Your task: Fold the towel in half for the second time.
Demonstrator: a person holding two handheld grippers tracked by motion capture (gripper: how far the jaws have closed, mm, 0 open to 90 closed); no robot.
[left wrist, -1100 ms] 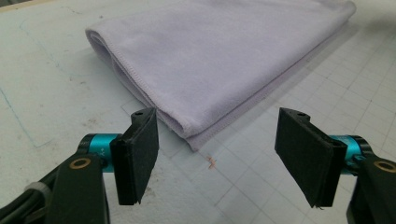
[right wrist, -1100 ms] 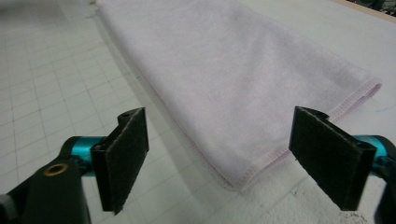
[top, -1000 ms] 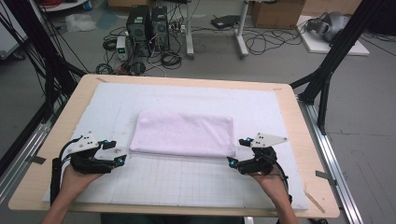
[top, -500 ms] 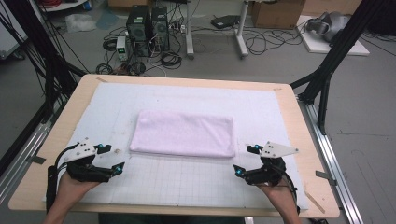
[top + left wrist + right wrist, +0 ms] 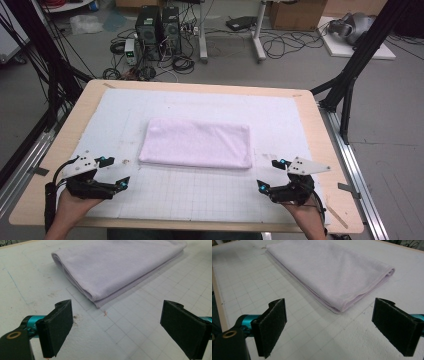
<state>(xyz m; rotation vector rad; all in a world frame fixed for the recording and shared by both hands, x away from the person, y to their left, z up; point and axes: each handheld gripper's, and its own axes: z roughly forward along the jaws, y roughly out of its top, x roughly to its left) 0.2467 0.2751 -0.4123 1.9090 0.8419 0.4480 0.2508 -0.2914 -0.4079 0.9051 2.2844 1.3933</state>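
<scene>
The folded lilac towel [image 5: 196,143] lies mid-table on the white mat [image 5: 310,120]; the left gripper [image 5: 114,173], jaws just opened wide, and right gripper [image 5: 269,175], agape, flank its near corners, holding nothing

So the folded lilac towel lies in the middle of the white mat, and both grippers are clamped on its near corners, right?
Not quite. The folded lilac towel does lie in the middle of the white mat, but neither gripper is on it: the left gripper and right gripper sit open, short of its near corners. Both gripper views show bare mat between the fingers.
</scene>
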